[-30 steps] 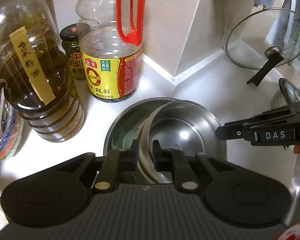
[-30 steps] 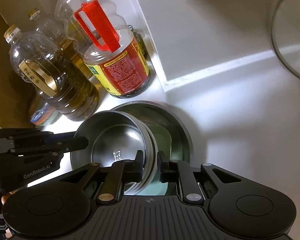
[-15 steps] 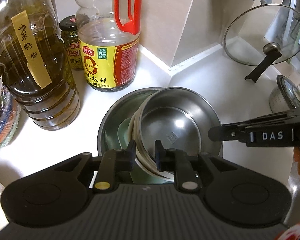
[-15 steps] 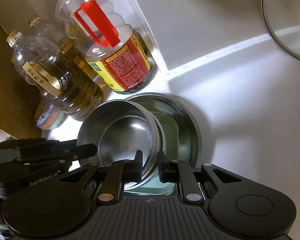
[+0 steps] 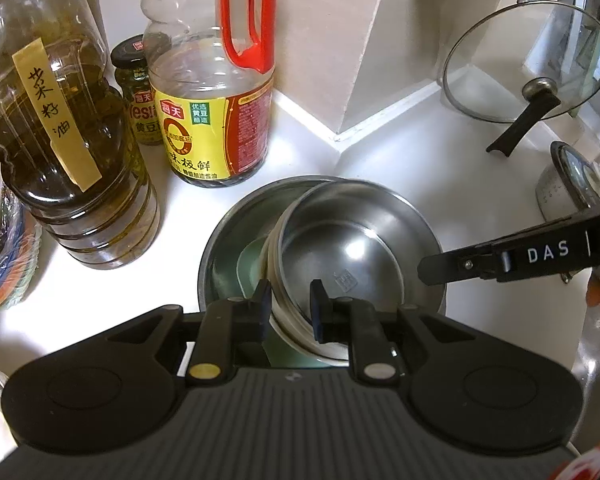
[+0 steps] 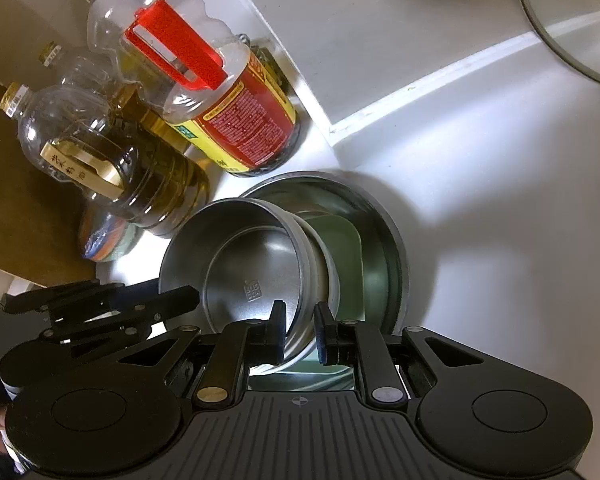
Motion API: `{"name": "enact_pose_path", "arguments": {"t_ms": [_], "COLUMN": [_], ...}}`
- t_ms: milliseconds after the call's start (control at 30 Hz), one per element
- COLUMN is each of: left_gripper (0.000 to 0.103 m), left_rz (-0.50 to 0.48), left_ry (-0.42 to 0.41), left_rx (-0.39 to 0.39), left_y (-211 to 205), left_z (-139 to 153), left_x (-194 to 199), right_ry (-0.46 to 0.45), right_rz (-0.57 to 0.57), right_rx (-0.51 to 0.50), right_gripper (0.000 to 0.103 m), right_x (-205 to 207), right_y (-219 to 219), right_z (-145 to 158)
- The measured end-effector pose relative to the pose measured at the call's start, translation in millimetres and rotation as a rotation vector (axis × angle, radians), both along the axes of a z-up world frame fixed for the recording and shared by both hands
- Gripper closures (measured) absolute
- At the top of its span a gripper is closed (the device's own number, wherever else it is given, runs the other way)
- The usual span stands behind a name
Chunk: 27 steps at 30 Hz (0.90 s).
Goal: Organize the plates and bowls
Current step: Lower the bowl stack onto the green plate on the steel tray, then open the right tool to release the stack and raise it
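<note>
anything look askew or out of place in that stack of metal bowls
Yes: the small steel bowls sit tilted and off-centre in the large steel bowl, leaning over a pale green dish. Both grippers' fingers pinch their near rims. Nothing looks spilled.

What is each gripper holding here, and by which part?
Both hold the small steel bowl stack by its rim: left gripper and right gripper, on opposite sides.

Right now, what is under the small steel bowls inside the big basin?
Under the tilted steel bowls, a pale green dish lies in the basin. Only its left part shows in the left view. The bowls cover the rest, and the basin floor beneath them is hidden.
</note>
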<state>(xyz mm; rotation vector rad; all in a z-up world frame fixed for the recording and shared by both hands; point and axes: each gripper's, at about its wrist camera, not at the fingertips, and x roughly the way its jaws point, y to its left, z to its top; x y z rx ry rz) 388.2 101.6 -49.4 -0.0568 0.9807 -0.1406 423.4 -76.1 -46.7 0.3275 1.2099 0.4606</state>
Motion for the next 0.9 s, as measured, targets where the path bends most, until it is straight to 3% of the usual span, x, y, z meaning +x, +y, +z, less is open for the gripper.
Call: {"name": "enact_pose_path", "arguments": {"t_ms": [333,500,700,800,900], "left_gripper": [0.084,0.080,0.077,0.068,0.066], "left_rz": [0.018,0.037,0.074,0.094,0.120], "left_ry": [-0.043,-0.068,-0.113,-0.137,-0.154], "left_rx": [0.037,0.051,0.080,0.100,0.116], "left_y": [-5,-11,-19,-26,-34], "left_z": [7,12,23,28,31], "left_x": [-9,-20,-37,-51,-66], "right_ry": [-0.112,-0.190,-0.264,-0.308,-0.347], "right_rz": [0.010,0.016,0.022,0.029,0.032], "right_rx": [-0.009,-0.033,-0.005,0.000,-0.011], "right_gripper": [0.070,0.053,0.046,0.045,0.044], "right_x": [-12,-28,-51,-66,-82], "right_y": [2,4,-1,-4,-6], "right_z": [11,15,15,15,15]}}
